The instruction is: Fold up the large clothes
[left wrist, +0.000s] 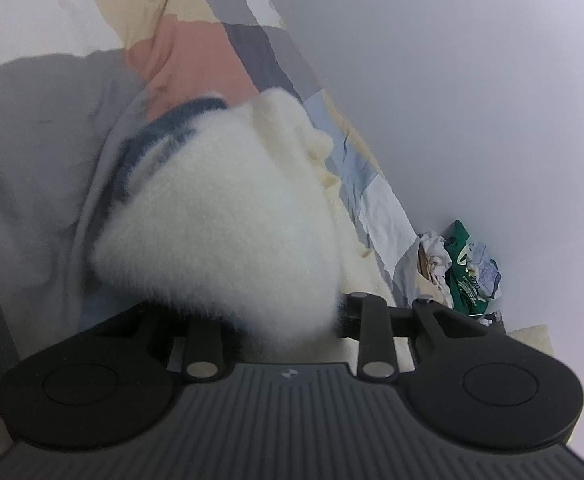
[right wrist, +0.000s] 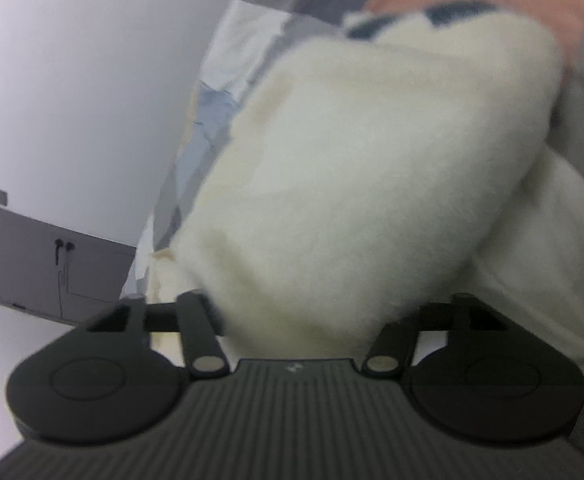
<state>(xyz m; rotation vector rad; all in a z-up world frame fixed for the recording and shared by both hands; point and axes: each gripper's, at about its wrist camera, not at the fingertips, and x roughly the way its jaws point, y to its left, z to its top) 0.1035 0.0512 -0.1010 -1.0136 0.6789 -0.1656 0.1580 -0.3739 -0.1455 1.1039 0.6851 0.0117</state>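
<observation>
We're holding a fluffy white sweater [left wrist: 228, 216] with navy stripes up off the patchwork quilt [left wrist: 196, 20], and it bulges right in front of both cameras. On the left gripper [left wrist: 280, 320] the fabric spills over where the fingers meet, so the tips are buried and we cannot tell how they stand. Same story on the right gripper [right wrist: 295, 320]: white fleece [right wrist: 371, 168] swallows the fingertips. Out at three o'clock from the left camera, a heap of clothes [left wrist: 463, 272], one green, sits against the wall [left wrist: 471, 80]. At nine o'clock from the right camera there's a grey cabinet [right wrist: 52, 264].
</observation>
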